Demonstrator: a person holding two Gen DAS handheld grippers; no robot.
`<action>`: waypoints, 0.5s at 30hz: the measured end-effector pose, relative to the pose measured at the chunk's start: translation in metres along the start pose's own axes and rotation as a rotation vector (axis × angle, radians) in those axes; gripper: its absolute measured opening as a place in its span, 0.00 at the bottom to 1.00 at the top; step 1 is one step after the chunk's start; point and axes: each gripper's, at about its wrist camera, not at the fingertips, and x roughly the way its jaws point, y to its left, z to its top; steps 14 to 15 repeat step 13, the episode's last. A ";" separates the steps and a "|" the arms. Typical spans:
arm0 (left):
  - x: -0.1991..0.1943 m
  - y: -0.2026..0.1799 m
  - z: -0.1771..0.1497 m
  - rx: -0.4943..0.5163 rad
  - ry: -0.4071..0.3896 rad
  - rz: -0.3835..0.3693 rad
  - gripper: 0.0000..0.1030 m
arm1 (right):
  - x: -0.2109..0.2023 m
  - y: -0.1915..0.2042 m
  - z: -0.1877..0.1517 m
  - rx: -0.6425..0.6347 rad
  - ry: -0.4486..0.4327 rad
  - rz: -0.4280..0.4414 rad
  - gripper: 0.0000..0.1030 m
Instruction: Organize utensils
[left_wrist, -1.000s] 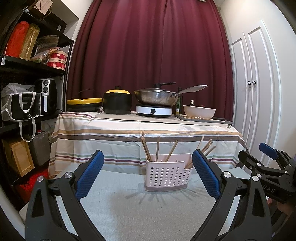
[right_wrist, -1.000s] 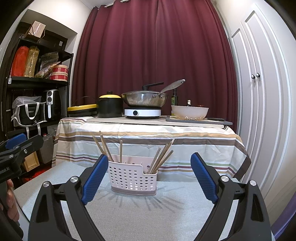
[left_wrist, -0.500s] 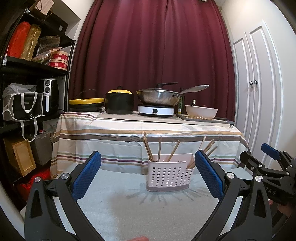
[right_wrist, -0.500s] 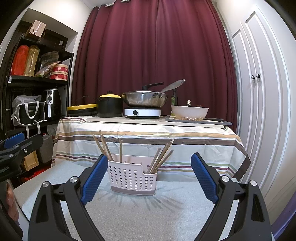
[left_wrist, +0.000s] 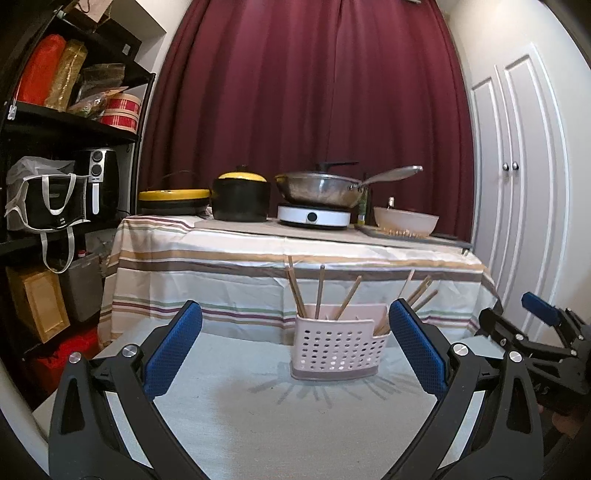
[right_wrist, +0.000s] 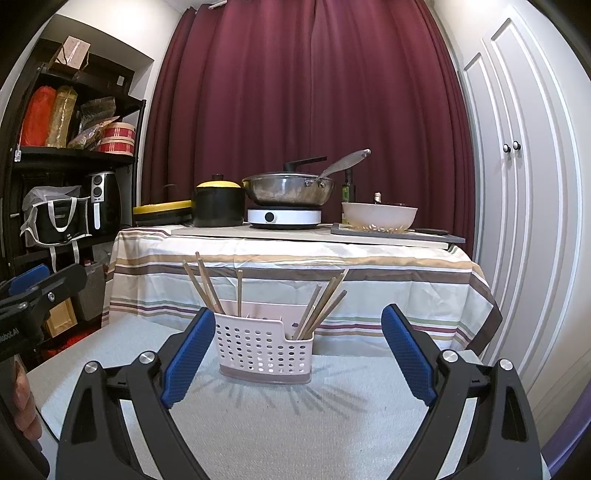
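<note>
A pale pink perforated holder (left_wrist: 338, 347) (right_wrist: 264, 349) stands upright on the grey table mat, with two compartments. Several wooden chopsticks (left_wrist: 321, 291) (right_wrist: 207, 286) lean in the left compartment and several more (left_wrist: 421, 291) (right_wrist: 325, 304) in the right one. My left gripper (left_wrist: 295, 350) is open, held back from the holder with nothing between its blue pads. My right gripper (right_wrist: 299, 356) is open too, also short of the holder and empty. Each gripper shows at the edge of the other's view: the right gripper (left_wrist: 535, 332) and the left gripper (right_wrist: 33, 291).
Behind the mat stands a table under a striped cloth (left_wrist: 295, 266) carrying a black pot with yellow lid (left_wrist: 240, 195), a steel pan on a white hob (left_wrist: 321, 192) and a white bowl (left_wrist: 406, 221). Black shelves (left_wrist: 55, 147) fill the left; white doors (right_wrist: 517, 184) the right.
The left wrist view has shifted slightly, so the holder sits a little further right and lower in it. The right wrist view is almost unchanged. Both grippers stay open.
</note>
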 end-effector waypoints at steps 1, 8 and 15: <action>0.004 0.000 -0.001 0.005 0.011 0.005 0.96 | 0.002 0.000 -0.001 0.000 0.004 0.000 0.86; 0.035 0.008 -0.013 -0.016 0.105 0.017 0.96 | 0.017 -0.003 -0.010 0.007 0.041 -0.010 0.86; 0.080 0.021 -0.037 -0.013 0.229 0.037 0.96 | 0.044 -0.014 -0.026 0.016 0.117 -0.036 0.86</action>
